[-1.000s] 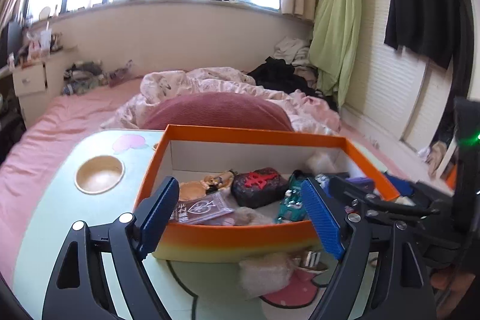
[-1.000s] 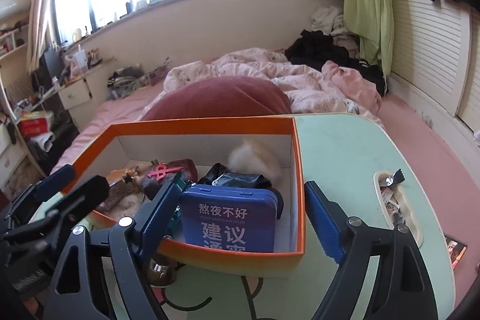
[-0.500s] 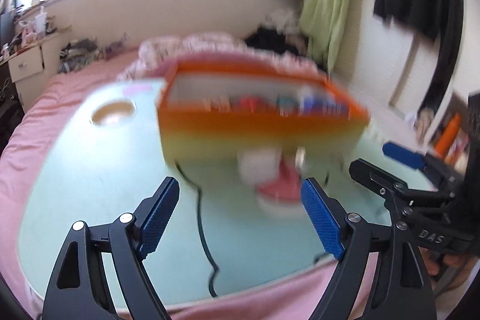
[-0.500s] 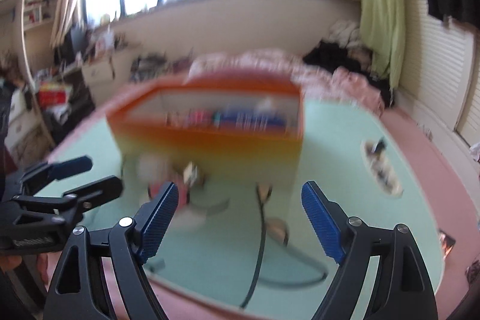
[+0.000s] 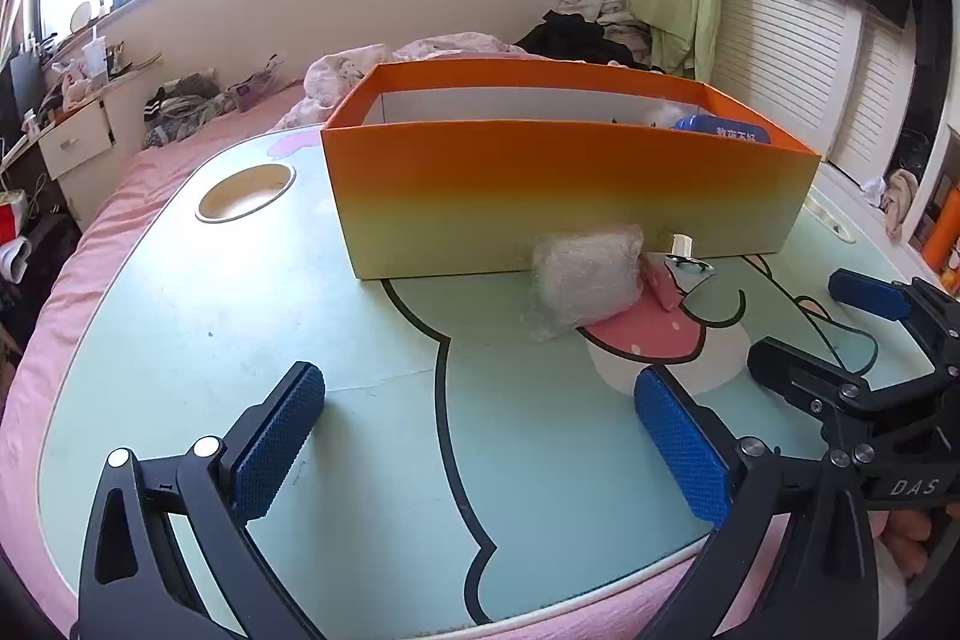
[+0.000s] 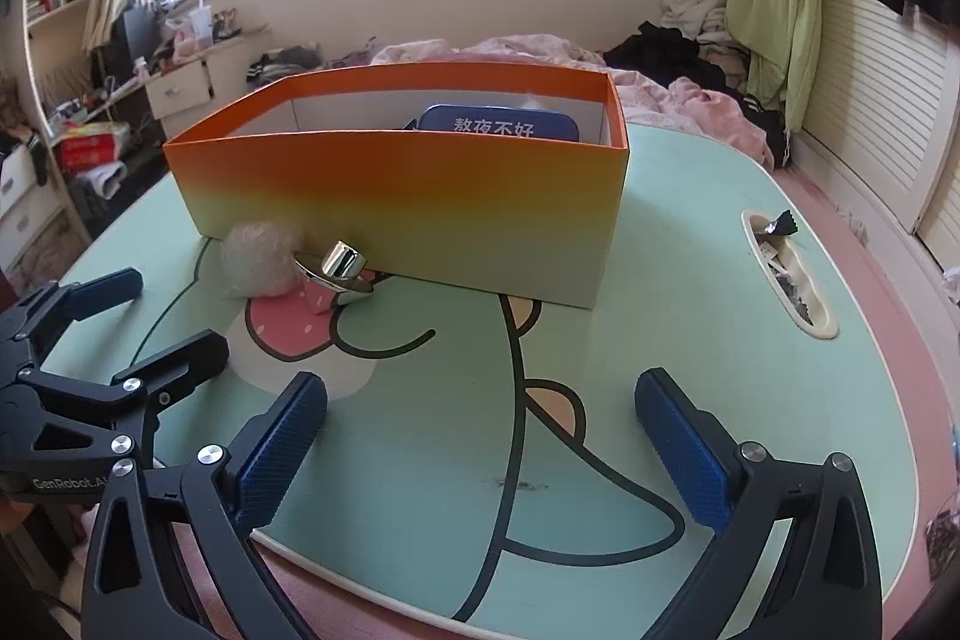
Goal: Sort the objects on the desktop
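An orange-to-yellow box (image 5: 564, 196) stands on the mint-green table (image 5: 240, 340); it also shows in the right wrist view (image 6: 408, 214). A blue tin (image 6: 498, 124) sticks up inside it. A crumpled clear plastic wad (image 5: 585, 274) and a small shiny metal piece (image 6: 339, 268) lie against the box's near wall. My left gripper (image 5: 480, 436) is open and empty over the table's near edge. My right gripper (image 6: 480, 442) is open and empty, to the right of the left one.
A round cup recess (image 5: 246, 190) sits in the table's left part. A slot tray with wrappers (image 6: 786, 274) sits at the table's right edge. A pink bed (image 5: 90, 244) surrounds the table.
Both grippers have pulled back from above the box to the table's near edge. The box's contents are now mostly hidden behind its near wall.
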The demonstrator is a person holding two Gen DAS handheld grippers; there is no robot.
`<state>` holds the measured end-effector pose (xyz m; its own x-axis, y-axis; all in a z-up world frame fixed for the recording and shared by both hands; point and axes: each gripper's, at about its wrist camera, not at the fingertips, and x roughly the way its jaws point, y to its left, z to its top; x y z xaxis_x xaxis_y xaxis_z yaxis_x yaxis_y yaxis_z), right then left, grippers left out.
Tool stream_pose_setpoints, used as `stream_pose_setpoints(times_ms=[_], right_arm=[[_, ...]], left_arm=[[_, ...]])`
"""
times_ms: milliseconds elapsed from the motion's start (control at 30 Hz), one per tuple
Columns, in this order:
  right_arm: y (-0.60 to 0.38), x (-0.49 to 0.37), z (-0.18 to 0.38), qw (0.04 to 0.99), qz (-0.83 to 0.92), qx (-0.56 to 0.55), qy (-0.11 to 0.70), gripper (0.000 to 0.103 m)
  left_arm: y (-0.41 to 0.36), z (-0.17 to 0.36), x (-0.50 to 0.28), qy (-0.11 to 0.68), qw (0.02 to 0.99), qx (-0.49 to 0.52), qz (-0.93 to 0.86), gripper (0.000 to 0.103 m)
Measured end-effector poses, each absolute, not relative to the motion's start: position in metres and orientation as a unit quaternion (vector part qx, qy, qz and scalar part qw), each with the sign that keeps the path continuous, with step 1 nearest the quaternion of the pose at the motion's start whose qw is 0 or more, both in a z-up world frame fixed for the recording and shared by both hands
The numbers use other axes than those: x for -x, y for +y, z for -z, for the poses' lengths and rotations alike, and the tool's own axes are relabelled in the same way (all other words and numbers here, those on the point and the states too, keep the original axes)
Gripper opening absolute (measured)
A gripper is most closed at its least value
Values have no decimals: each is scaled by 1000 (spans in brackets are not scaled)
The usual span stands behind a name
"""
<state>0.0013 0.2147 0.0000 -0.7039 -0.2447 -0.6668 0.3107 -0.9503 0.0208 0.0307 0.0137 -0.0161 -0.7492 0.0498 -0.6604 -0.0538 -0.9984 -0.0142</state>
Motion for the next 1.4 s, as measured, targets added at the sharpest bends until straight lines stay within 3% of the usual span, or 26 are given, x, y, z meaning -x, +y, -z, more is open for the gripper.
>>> stream_pose_setpoints(times_ms=[1400], right_arm=[[214, -3, 3, 149, 922, -355, 50, 103]], left_arm=[[9, 12, -32, 3, 29, 353, -935, 103]])
